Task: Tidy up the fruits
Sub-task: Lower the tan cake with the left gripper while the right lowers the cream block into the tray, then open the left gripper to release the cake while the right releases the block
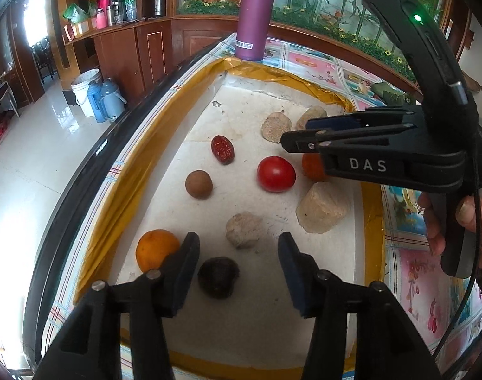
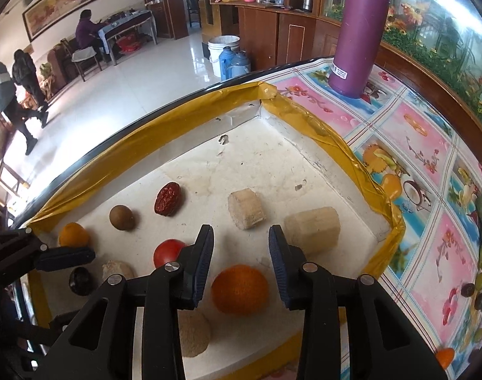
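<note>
2 hand-held grippers hung over a white tray [image 1: 241, 101] with a gold rim on the desk [image 2: 415, 133]. The left hand-held gripper [image 1: 237, 272] stood apart, with a dark fruit [image 1: 218, 277] lying loose between its fingers. The right hand-held gripper [image 2: 241, 266] stood apart above an orange [image 2: 240, 288], not touching it. A tomato [image 1: 276, 173] lay mid-tray.

The table [image 2: 431, 145] is covered with a cloth printed with fruit and flower squares, and it has a dark edge. On it lies a shallow white tray [image 2: 272, 158] with a gold-taped rim, close to the table edge. A tall purple bottle [image 2: 358, 31] stands upright on the cloth, just beyond the far corner of the tray.
</note>
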{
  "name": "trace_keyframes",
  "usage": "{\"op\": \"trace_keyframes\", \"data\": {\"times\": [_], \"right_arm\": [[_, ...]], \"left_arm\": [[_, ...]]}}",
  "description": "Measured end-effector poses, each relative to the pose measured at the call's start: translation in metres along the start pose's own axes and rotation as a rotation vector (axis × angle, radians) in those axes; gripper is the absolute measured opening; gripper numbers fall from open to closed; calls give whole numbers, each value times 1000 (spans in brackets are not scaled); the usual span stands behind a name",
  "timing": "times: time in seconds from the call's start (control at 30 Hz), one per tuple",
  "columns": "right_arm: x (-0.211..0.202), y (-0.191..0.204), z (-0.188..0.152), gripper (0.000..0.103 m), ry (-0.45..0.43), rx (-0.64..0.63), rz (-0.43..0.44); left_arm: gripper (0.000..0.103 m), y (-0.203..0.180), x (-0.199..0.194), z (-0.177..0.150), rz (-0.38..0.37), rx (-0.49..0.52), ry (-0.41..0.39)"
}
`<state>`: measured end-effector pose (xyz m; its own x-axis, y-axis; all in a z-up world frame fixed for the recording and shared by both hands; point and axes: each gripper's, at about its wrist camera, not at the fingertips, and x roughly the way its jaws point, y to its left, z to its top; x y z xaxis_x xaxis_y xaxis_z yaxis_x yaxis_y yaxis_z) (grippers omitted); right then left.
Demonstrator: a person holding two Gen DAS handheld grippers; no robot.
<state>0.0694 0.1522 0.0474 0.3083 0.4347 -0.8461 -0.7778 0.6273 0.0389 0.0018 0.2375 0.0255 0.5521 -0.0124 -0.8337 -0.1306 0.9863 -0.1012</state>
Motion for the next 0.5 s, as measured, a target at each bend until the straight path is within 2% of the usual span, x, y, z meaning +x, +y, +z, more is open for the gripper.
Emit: {"op": "trace_keyframes", "data": {"times": [0.27,0.5], "right_arm": [[-30,0,-26,37,-18,58,-7],[-61,2,-59,40,-53,98,-6]], "left_arm": [[66,-1,-16,-7,16,-16,-29],[67,-10,-25,-12,26,-13,-49]]}}
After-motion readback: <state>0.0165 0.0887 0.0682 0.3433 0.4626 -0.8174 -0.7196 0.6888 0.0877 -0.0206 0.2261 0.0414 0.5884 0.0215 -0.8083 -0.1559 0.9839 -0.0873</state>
